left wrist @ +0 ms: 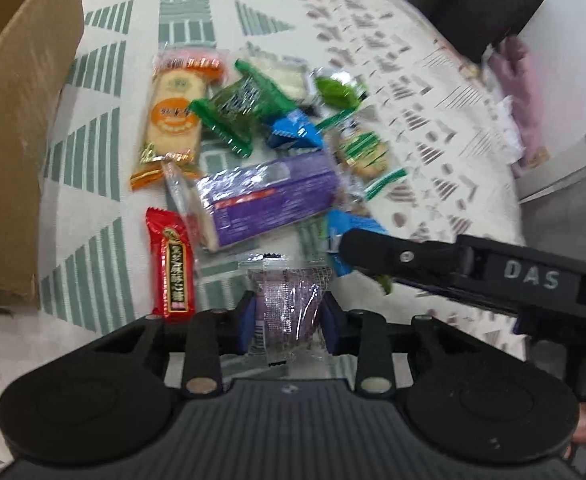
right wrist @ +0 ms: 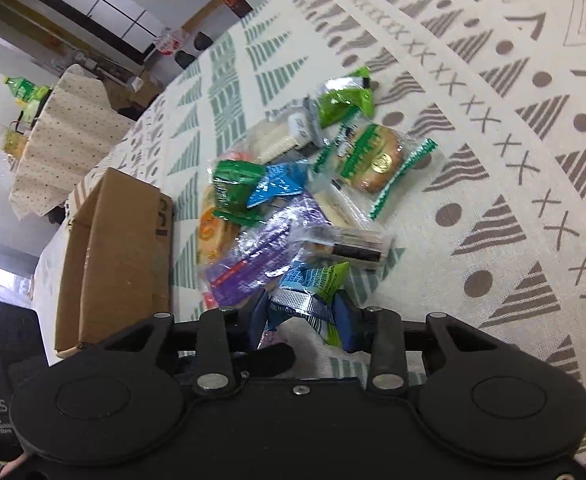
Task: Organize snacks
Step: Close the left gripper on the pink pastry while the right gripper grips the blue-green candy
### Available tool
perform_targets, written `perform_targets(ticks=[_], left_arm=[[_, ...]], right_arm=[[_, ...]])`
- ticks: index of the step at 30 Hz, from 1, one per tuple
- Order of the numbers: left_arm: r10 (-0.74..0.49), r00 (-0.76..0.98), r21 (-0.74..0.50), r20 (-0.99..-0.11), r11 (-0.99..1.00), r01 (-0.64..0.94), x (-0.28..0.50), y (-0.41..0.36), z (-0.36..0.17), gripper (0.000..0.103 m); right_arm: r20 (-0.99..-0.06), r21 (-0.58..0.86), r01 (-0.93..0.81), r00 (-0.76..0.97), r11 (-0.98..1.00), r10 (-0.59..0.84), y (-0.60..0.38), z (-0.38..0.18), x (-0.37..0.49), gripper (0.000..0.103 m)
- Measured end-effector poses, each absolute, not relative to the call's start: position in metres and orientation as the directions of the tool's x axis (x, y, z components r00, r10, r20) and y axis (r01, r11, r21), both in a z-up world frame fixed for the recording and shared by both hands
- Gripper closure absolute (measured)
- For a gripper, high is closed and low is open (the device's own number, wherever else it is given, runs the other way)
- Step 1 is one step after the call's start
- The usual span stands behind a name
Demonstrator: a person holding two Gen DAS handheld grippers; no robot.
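Note:
A heap of wrapped snacks lies on the patterned tablecloth. My left gripper is shut on a small clear packet with purple contents at the near edge of the heap. A red bar lies just to its left and a long purple pack just beyond. My right gripper is shut on a blue and green packet. In the left wrist view the right gripper reaches in from the right over that blue packet. An open cardboard box stands left of the heap.
The heap also holds an orange cracker pack, a dark green packet, a small blue packet, a lime packet, a green-wrapped bun and a clear-wrapped dark bar. A side table with bottles stands beyond.

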State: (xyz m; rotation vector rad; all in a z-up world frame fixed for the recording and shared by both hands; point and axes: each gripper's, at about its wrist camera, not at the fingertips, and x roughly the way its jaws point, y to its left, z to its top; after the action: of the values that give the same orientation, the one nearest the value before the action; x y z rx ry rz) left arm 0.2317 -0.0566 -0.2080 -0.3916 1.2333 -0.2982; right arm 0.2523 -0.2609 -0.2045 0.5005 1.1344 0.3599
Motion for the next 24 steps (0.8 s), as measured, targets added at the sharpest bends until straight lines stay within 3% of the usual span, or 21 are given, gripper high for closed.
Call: perform_targets(ticks=[16,19,20,24], left_arm=[[-0.439,0.489,-0.51,-0.754,0.86,-0.015,0.233,-0.023,-0.133,0.073],[-0.432,0.528,-0.516,-0.731,0.857,-0.013,0.233,-0.017,-0.113,0.077],[-0.43,0.542,-0.519,-0.722,0.855,-0.012,0.232,-0.014,-0.107,0.088],[-0.403,0.59,-0.523,-0.7,0.852,-0.037,0.227,0.003,-0.088,0.09]], right_arm=[[-0.68,0.584,-0.07,0.502,0.809,0.535,-0.253,-0.157,0.246,0.068],[-0.666,0.594,-0.069,0.517,0.801,0.539,-0.251,-0.149,0.246,0.068],[-0.658,0.603,-0.069,0.521,0.795,0.544,-0.25,-0.145,0.246,0.068],[-0.631,0.62,-0.092,0.532,0.779,0.565,-0.242,-0.135,0.245,0.068]])
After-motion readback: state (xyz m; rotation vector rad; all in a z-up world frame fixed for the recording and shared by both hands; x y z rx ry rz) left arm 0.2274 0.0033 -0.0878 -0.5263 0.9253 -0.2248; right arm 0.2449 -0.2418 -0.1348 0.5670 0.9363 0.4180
